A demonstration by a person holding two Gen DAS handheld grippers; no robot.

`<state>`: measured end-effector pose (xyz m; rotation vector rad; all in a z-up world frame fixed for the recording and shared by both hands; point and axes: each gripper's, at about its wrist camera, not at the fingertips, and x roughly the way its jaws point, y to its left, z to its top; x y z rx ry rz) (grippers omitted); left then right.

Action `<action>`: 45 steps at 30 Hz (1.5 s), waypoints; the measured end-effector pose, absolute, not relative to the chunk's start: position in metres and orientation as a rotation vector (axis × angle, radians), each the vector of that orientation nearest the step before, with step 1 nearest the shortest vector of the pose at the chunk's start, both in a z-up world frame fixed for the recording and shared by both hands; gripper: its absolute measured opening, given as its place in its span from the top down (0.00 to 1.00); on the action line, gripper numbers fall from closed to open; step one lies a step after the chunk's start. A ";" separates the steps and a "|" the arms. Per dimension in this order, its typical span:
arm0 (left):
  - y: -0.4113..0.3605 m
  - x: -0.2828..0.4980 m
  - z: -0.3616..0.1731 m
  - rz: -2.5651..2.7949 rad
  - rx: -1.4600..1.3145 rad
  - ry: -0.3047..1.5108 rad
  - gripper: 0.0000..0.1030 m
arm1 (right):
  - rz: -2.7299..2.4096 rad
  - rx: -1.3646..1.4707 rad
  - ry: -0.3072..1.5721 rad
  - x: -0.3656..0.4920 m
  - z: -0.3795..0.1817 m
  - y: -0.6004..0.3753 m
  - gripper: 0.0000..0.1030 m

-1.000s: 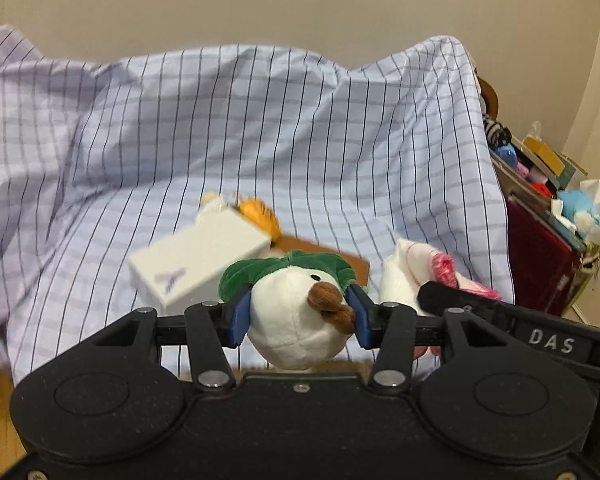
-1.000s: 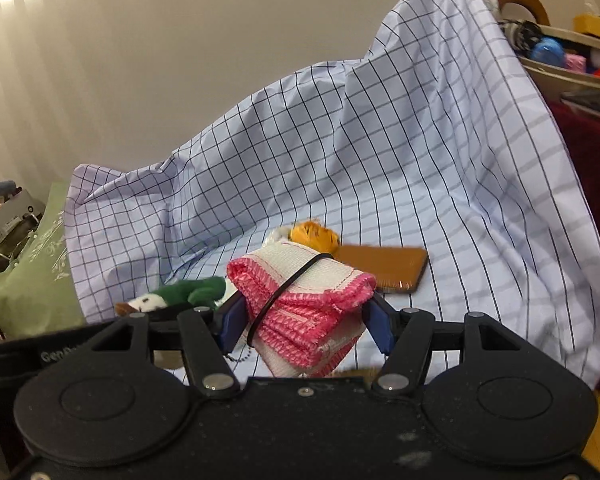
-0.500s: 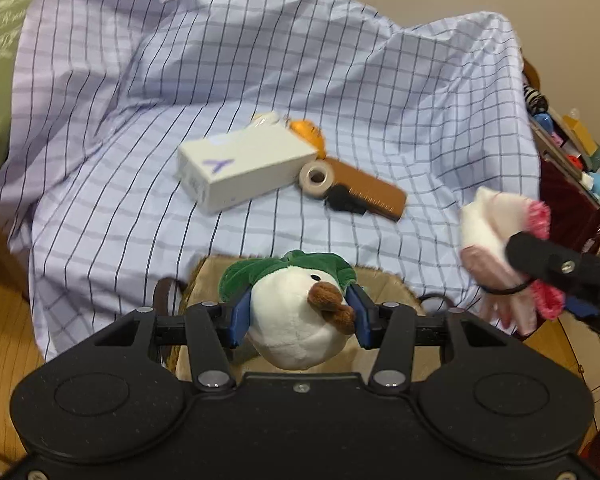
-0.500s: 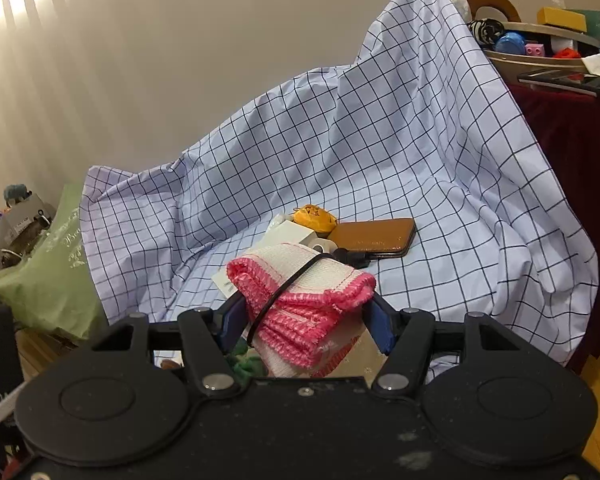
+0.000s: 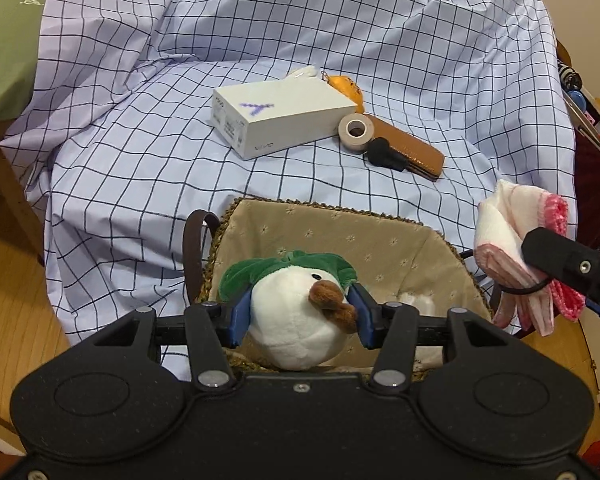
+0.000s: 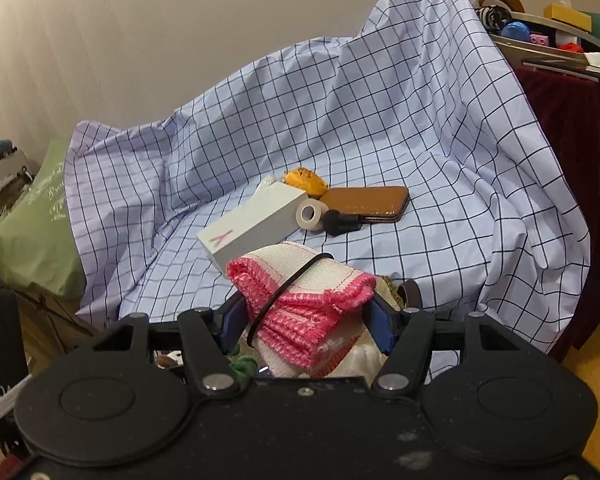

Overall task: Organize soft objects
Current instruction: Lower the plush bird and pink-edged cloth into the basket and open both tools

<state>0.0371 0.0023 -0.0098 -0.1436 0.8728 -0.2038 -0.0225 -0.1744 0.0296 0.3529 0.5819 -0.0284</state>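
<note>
Left claw (image 5: 298,314) clamped on white plush bird (image 5: 296,312), jaws just eased slightly wider, pads touching still. Dropped from above checked cloth (image 5: 140,152) to over lined basket (image 5: 380,236), nearer than before. Right claw (image 6: 304,316) clamped on banded pink-white towel (image 6: 304,300), shifted toward basket's right. White box (image 5: 276,118), tape roll (image 5: 356,133), brown wallet (image 5: 416,154) unmoved, far.

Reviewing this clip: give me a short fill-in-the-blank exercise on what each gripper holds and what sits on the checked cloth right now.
1. The left gripper holds a white plush toy with a ____ cap.
2. The toy hangs above a woven basket lined with ____ fabric.
3. The right gripper clamps a folded white cloth with ____ edging.
4. On the checked cloth, the tape roll lies between the white rectangular box and the ____ wallet.

Missing words: green; beige; pink; brown
</note>
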 end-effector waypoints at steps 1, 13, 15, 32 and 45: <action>0.003 0.035 -0.010 -0.201 -0.141 0.869 0.50 | -0.027 0.347 0.585 -0.023 0.029 -0.173 0.40; 0.009 0.029 -0.015 -0.143 -0.151 0.863 0.35 | -0.031 0.338 0.634 -0.018 0.021 -0.171 0.40; 0.008 0.028 -0.015 -0.138 -0.140 0.859 0.35 | -0.030 0.340 0.644 -0.016 0.020 -0.172 0.40; 0.004 0.022 -0.011 -0.128 -0.105 0.828 0.33 | -0.020 0.333 0.637 -0.014 0.019 -0.169 0.29; 0.004 0.021 -0.011 -0.126 -0.100 0.818 0.25 | -0.035 0.339 0.659 -0.013 0.016 -0.171 0.29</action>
